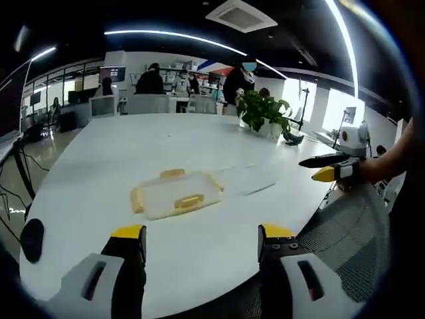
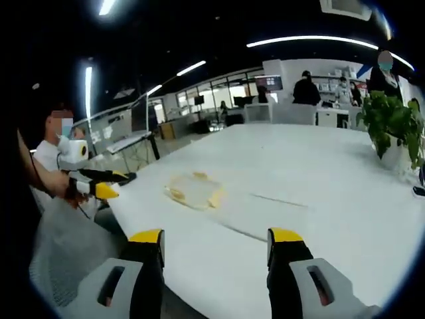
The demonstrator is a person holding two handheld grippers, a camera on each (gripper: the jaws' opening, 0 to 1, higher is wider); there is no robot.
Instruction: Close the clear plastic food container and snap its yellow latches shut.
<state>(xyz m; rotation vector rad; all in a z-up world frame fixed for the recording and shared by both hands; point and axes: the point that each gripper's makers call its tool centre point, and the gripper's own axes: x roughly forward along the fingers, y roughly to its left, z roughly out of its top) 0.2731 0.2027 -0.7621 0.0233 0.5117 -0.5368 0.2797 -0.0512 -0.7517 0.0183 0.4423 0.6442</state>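
Clear food container [image 1: 174, 194] on table [image 1: 119, 153], latch state indistinct

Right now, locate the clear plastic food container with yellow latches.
The clear plastic food container lies flat on the white table near its front edge, ahead of both open grippers, the potted plant far behind it.

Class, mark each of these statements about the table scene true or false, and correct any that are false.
1. The food container lies flat on the white table. True.
2. The left tool is clamped on a yellow latch. False: its jaws stand open, apart from the container.
3. A potted plant stands on the table beyond the container. True.
4. The right tool holds the container in the air. False: it is open and short of the container, which lies on the table.
5. People are in the room behind the table. True.
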